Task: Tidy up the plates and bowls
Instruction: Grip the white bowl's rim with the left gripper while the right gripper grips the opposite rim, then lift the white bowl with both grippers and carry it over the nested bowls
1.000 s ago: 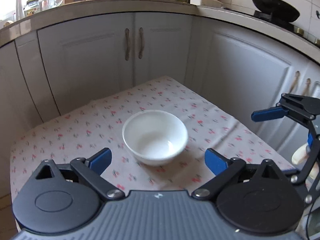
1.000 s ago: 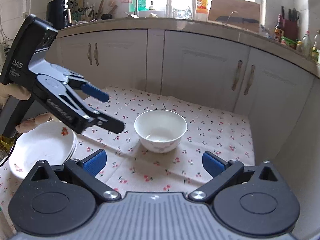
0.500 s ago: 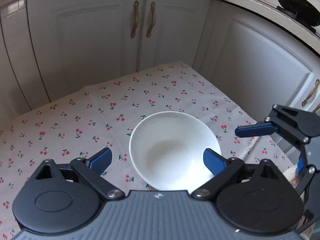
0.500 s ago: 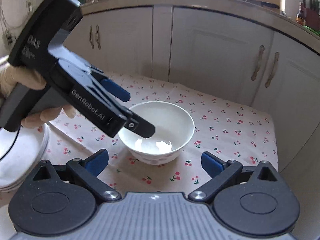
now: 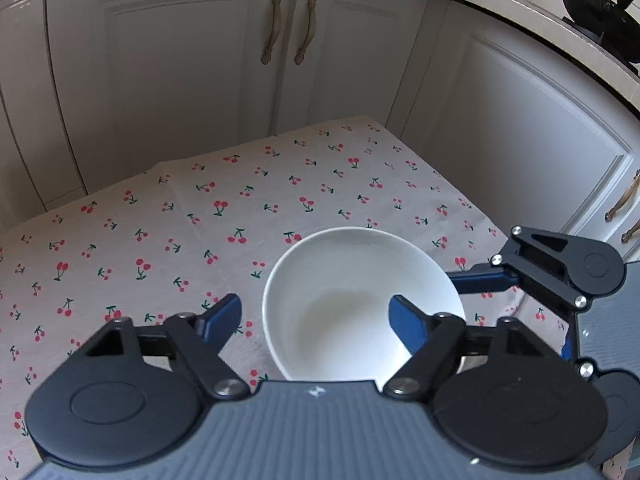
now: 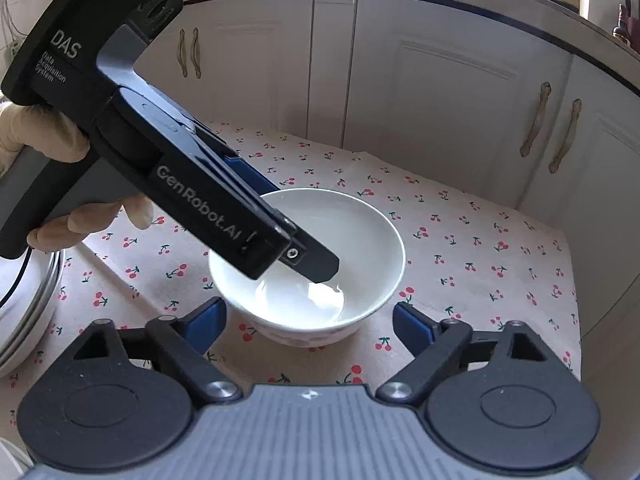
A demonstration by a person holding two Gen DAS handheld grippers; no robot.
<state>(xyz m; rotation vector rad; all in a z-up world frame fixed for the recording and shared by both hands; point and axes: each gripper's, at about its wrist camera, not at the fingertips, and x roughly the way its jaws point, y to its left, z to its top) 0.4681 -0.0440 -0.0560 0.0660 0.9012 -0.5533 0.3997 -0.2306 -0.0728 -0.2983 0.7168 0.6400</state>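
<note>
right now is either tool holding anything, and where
Nothing gripped yet. Jaws of the left tool are closing astride the bowl rim, one finger inside, one outside, clear. The right tool, jaws also closing, is empty.

You have a cherry-print tablecloth [image 5: 248,208] covering the worktop, creased near its far edge. Behind it stand pale cabinet doors [image 5: 168,80] with paired curved handles [image 5: 288,26]. Up at the top right sits what may be a dark wok [image 5: 600,16], only partly in view.

Black tongs [image 6: 308,318] with blue pads [image 6: 206,322], silver screws, white "GenRobot.AI" lettering; pale glove [image 6: 36,136].
</note>
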